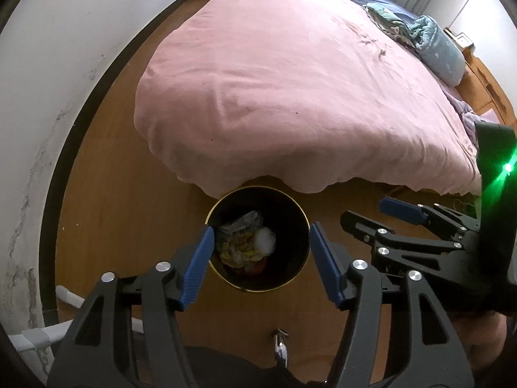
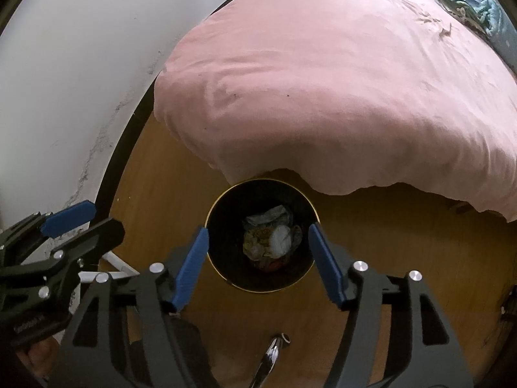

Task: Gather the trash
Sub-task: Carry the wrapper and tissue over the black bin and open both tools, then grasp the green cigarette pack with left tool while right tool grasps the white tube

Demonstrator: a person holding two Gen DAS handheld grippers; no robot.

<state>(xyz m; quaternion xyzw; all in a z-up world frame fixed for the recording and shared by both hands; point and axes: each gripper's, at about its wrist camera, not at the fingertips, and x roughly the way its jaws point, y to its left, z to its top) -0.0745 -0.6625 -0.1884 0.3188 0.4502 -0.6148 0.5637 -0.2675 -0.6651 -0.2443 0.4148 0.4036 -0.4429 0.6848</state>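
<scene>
Trash [image 1: 247, 242] is lying crumpled at the bottom of a dark round bin [image 1: 290, 278], which is standing upright on the wooden floor [image 1: 106, 200] directly below both tools. Nearest the lens in the left wrist view, the left gripper [image 1: 260, 265] is hanging above the bin with its jaws spread wide and nothing between them; the blue pads [image 1: 197, 268] are framing the bin mouth from either side. The right gripper [image 2: 257, 263] is poised likewise in its own view, jaws parted and empty, centred over the same opening. Each tool is also showing in the other's view, so the two are working side by side, near but not touching. This placement is suggesting an inspection of the contents or a release over the bin, though neither can be confirmed. A shiny metal object [image 2: 269, 355] is lying on the floor on the near side of the bin; its nature is unclear. The trash is appearing as mixed paper and wrappers, white, yellow and red, filling only the lower part of the bin. White tubing [image 1: 69, 297] is running along the base of the scuffed wall [image 1: 32, 129] at left. Just beyond the bin, a pink quilt [image 1: 290, 97] is overhanging the bed edge and reaching the far rim, so the bin is standing close against the bed. Farther off, bundled blue bedding [image 1: 439, 51] is resting near the head of the bed.
</scene>
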